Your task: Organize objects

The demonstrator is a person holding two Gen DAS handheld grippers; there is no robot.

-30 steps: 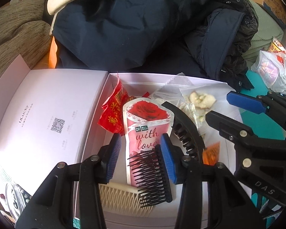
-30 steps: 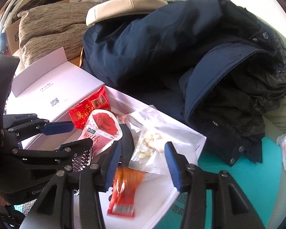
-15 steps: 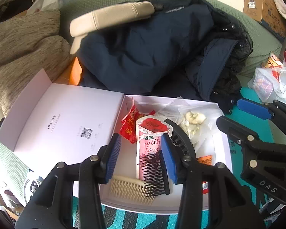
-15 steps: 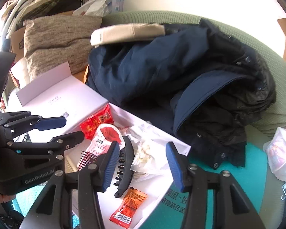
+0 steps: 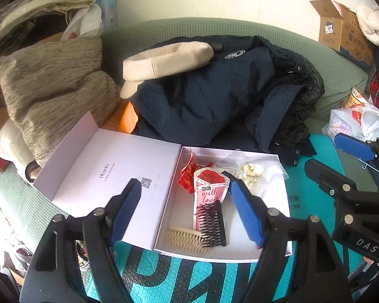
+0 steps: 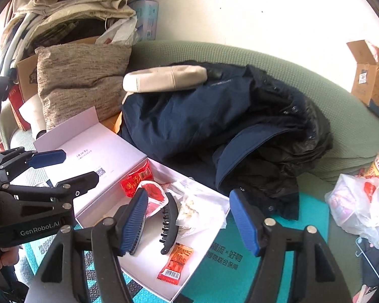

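Observation:
An open white box (image 5: 286,227) lies on a teal mat, its lid (image 5: 113,174) flat to the left. Inside lie a black comb (image 5: 212,224), a cream comb (image 5: 184,238), a pink "with love" pouch (image 5: 209,189), a red packet (image 5: 187,174), a clear bag (image 5: 252,174), a black hair claw (image 6: 169,224) and an orange sachet (image 6: 175,262). My left gripper (image 5: 189,214) is open and empty, raised above the box's near side. My right gripper (image 6: 192,224) is open and empty, above the box's right part.
A dark blue jacket (image 5: 214,101) with a beige cap (image 5: 164,60) lies on the green sofa behind the box. A brown cushion (image 5: 53,88) sits left. A white plastic bag (image 5: 356,123) lies right. A cardboard box (image 5: 341,27) stands far right.
Both grippers have pulled back and up from the box, so more of the sofa shows. The orange sachet, seen between the right fingers a second ago, now lies in the box.

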